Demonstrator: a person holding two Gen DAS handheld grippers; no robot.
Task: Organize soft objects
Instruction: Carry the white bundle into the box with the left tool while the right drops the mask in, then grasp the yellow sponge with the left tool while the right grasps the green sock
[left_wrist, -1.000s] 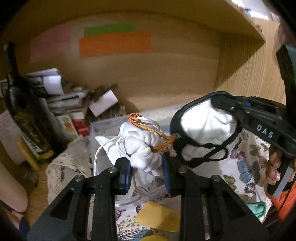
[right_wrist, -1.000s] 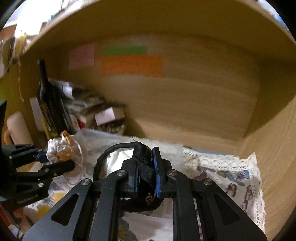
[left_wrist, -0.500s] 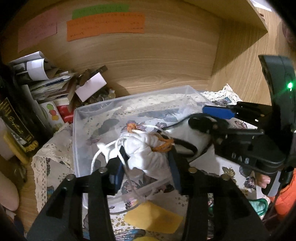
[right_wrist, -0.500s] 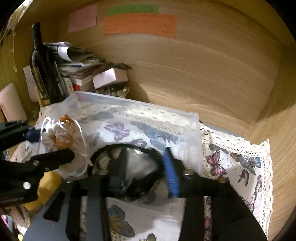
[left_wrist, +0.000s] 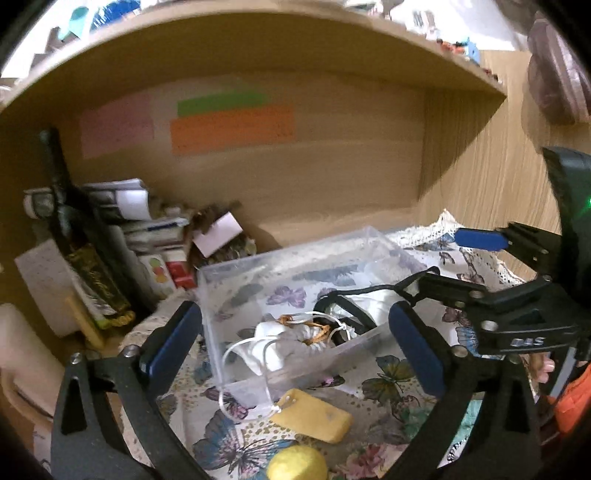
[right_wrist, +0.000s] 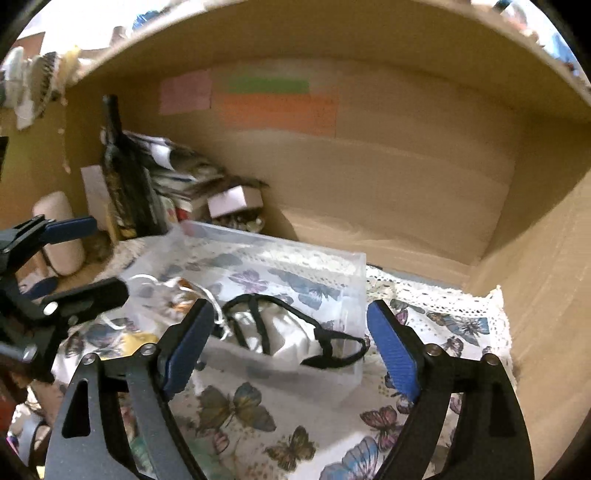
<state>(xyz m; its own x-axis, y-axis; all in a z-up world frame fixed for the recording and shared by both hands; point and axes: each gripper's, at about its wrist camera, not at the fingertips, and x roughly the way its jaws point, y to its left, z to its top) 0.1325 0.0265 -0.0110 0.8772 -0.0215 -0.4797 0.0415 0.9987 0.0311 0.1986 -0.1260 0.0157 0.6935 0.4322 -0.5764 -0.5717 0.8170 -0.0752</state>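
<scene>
Masks lie inside the clear bin (left_wrist: 295, 258): a white one (left_wrist: 280, 343) tied with orange cord and a black-edged one (right_wrist: 288, 336). Left gripper (left_wrist: 295, 343) and right gripper (right_wrist: 291, 347) both gape wide, holding nothing. Dropping-off looks done; next, likely, comes the yellow sponge (left_wrist: 314, 419) just outside the bin.

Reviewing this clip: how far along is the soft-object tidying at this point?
Done: the white cloth bundle and the black-trimmed white mask lie inside the clear bin. In hand: nothing; the left gripper and right gripper have their jaws spread wide. Left: the yellow sponge and yellow ball sit on the butterfly cloth outside the bin.
</scene>
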